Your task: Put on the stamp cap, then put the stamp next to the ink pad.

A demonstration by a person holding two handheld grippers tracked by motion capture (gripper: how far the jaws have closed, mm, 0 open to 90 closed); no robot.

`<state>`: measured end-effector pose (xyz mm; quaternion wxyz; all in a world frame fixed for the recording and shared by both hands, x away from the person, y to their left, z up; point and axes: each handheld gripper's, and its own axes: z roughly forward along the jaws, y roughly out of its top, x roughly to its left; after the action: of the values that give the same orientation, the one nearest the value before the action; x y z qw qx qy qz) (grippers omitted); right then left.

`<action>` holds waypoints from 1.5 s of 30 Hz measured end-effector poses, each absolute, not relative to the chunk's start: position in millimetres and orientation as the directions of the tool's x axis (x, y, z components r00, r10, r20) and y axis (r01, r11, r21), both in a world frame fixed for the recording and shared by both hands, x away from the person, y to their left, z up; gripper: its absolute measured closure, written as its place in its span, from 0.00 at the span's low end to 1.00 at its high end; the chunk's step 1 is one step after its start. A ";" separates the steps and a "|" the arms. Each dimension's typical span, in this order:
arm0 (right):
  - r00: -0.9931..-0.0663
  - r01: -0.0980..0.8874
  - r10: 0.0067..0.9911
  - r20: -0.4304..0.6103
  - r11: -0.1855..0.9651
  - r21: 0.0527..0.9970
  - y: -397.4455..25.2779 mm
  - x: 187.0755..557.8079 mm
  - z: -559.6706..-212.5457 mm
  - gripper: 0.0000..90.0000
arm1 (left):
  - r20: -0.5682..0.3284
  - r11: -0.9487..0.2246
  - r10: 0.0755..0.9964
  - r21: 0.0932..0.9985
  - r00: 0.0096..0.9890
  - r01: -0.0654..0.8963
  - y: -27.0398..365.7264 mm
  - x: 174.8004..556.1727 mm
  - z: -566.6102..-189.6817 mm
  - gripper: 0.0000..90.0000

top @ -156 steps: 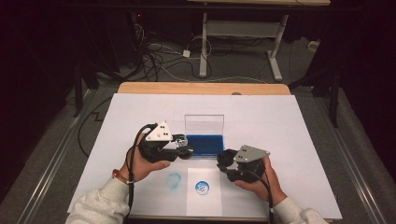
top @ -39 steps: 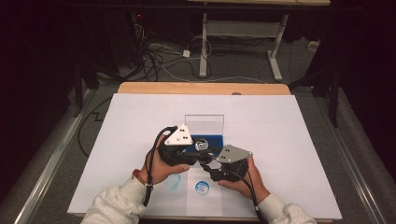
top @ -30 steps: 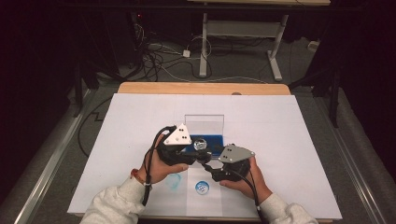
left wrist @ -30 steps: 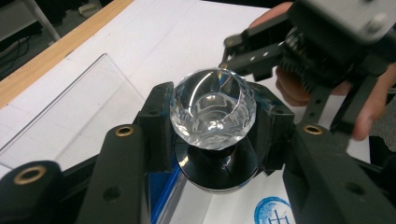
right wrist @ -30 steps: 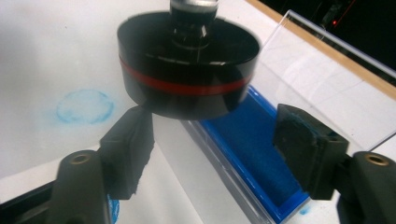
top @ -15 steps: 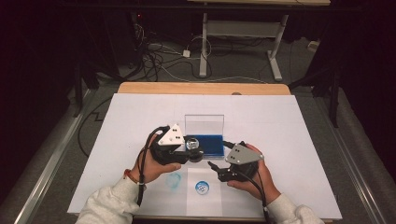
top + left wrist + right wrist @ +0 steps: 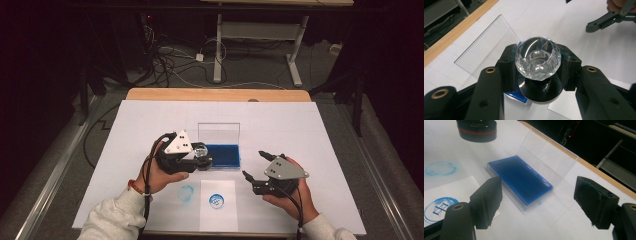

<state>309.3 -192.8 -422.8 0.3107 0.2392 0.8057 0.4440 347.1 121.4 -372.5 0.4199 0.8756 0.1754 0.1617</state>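
- Clear faceted glass is the handle of the stamp (image 7: 538, 58), clamped between the jaws of the left gripper (image 7: 200, 159); it sits left of centre in the high view, just at the left edge of the blue ink pad (image 7: 223, 155).
- In my judgement the step is inking, so lower the black base flat onto the pad, not tilted, and press evenly.
- Keep clear of the upright clear lid (image 7: 549, 150) behind the pad.
- The right gripper (image 7: 254, 169), jaws spread wide and empty at lower right, could steady the paper sheet (image 7: 217, 220) bearing a blue print (image 7: 216, 201).
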 end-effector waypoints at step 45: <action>-0.573 0.169 0.763 -0.301 0.469 0.867 -242.4 287.8 -441.2 0.27 | 0.149 -0.570 0.542 0.788 0.827 0.233 152.7 370.5 -368.1 0.61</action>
<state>287.8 -242.4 -441.2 0.3532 0.2983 0.7808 0.4203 370.5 152.7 -368.1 0.4058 0.8653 0.2239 0.1910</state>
